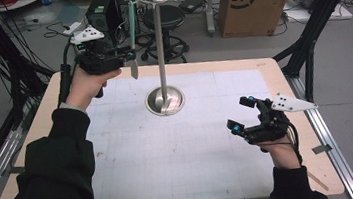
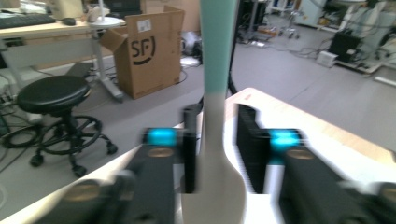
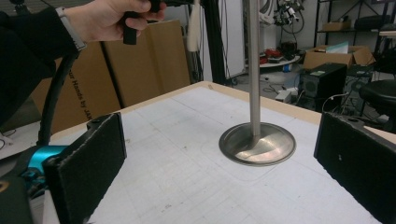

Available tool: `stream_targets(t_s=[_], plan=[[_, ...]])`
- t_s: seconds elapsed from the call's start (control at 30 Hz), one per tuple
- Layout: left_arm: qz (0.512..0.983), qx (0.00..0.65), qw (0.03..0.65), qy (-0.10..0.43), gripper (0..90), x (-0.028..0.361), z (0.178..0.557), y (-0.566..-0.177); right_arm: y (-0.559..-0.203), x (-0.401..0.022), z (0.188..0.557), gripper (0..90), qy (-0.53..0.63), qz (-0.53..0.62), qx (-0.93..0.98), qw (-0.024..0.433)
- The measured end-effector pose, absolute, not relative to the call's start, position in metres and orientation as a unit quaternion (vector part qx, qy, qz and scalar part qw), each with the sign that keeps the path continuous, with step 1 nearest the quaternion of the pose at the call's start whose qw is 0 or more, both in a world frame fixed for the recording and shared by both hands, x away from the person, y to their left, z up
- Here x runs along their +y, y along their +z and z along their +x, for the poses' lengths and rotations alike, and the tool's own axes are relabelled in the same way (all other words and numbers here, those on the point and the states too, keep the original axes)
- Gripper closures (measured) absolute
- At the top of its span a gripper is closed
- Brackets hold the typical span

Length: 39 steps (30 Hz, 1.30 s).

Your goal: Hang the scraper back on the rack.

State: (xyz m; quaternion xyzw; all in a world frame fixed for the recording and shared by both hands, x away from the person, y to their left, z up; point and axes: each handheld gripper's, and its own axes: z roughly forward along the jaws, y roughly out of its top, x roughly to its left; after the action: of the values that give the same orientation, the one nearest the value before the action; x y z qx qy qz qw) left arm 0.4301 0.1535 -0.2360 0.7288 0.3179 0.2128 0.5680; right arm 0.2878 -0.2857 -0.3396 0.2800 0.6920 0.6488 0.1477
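A steel stand rises from a round base [image 1: 164, 101] at the back middle of the white mat, with its pole [image 1: 159, 41] running up to a ringed top. A spatula with a teal handle [image 1: 131, 26] and a pale blade [image 1: 134, 69] hangs upright just left of the pole. My left gripper [image 1: 127, 60] is raised around it. In the left gripper view the spatula [image 2: 217, 140] stands between the jaws, with a gap on the right side, so the gripper is open. My right gripper [image 1: 239, 114] rests low at the right of the mat, open and empty, facing the base [image 3: 257, 144].
The white gridded mat [image 1: 181, 154] covers a wooden table [image 1: 292, 96]. Behind the table stand a black stool [image 1: 165, 17], a cardboard box [image 1: 254, 0] and dark equipment [image 1: 104, 12]. Black frame struts [image 1: 309, 49] rise at the right, and cables hang at the left.
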Motion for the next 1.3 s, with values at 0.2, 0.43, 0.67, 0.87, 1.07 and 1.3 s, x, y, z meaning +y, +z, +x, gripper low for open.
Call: stream_targets(t_s=[0.2,0.43,0.67,0.87,1.07,1.3], plan=[[0.725,0.312,0.578,0.207,52.8,0.155,0.420,-0.240,-0.339,-0.284,0.287,1.1,0.648,0.277,0.694,0.147],[0.730,0.263,0.604,0.180,39.9,0.156,0.395,-0.258,-0.344,-0.280,0.287,1.1,0.641,0.277,0.701,0.146],[0.727,0.241,0.608,0.209,5.1,0.156,0.365,-0.292,-0.344,-0.274,0.286,1.1,0.634,0.274,0.709,0.141],[0.716,0.230,0.617,0.233,1.8,0.157,0.333,-0.321,-0.344,-0.268,0.287,1.1,0.631,0.267,0.715,0.138],[0.722,0.211,0.618,0.228,1.8,0.161,0.306,-0.349,-0.343,-0.264,0.287,1.1,0.631,0.262,0.718,0.137],[0.703,0.229,0.629,0.240,1.7,0.188,0.294,-0.369,-0.349,-0.263,0.289,1.1,0.624,0.271,0.720,0.140]])
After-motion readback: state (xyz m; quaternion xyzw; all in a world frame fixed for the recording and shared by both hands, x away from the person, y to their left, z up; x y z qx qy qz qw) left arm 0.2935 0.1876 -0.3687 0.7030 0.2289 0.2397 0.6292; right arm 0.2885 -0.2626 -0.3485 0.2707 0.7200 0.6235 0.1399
